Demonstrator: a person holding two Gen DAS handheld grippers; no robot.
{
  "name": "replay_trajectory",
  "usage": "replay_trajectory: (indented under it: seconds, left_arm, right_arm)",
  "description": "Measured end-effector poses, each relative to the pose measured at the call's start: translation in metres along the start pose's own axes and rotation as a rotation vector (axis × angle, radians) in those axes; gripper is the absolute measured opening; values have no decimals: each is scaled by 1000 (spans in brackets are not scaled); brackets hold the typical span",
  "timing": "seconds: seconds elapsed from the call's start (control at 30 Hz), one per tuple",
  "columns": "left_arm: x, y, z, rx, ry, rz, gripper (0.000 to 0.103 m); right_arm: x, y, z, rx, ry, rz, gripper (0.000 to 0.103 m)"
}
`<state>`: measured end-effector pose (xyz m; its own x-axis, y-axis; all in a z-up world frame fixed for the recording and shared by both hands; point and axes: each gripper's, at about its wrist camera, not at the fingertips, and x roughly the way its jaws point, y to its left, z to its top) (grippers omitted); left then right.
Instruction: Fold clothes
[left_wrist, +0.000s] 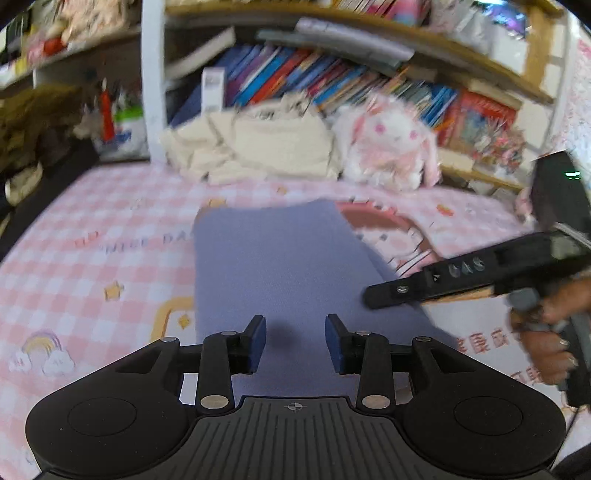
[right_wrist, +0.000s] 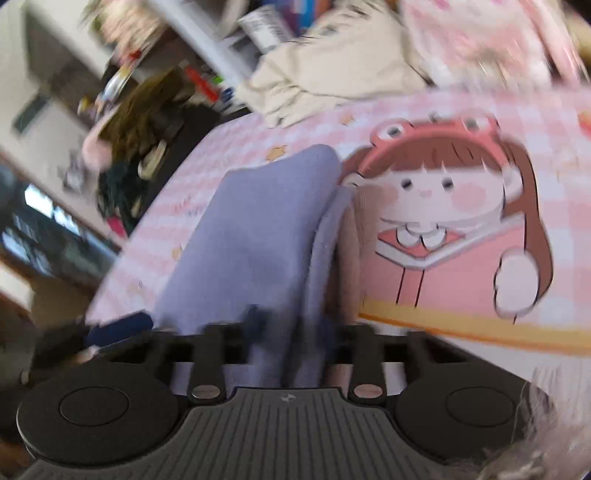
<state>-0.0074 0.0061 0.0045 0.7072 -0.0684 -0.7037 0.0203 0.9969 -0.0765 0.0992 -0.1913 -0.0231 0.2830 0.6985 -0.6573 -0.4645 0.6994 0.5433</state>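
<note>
A lavender-blue garment (left_wrist: 273, 266) lies folded lengthwise on the pink checked bed sheet (left_wrist: 92, 258). My left gripper (left_wrist: 295, 341) is open and empty just above its near end. My right gripper (left_wrist: 373, 295) reaches in from the right at the garment's right edge. In the right wrist view the garment (right_wrist: 258, 236) lies ahead with a raised fold along its right side, and the right gripper (right_wrist: 291, 325) has its blurred jaws apart over the cloth. The left gripper's blue pad (right_wrist: 118, 328) shows at lower left.
A pile of cream clothes (left_wrist: 258, 147) and a white-pink plush rabbit (left_wrist: 391, 144) sit at the far edge of the bed, below bookshelves (left_wrist: 332, 74). A cartoon girl print (right_wrist: 443, 221) covers the sheet to the right. Dark clutter (right_wrist: 140, 122) lies off the bed's left side.
</note>
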Motion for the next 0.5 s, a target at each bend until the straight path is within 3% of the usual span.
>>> replay_trajectory:
  seconds: [0.2,0.33,0.5]
  left_arm:
    - [9,2,-6,-40,39,-7,33]
    - [9,-1,-7,-8,49,2,34]
    - [-2,-7,-1,19,16,24,34]
  right_arm:
    - [-5,-2,-8,-3,-22,-15,13]
    - [-8,-3,-13,-5,-37,-26,15]
    - [-15,-2,-18,-19,-64,-47,33]
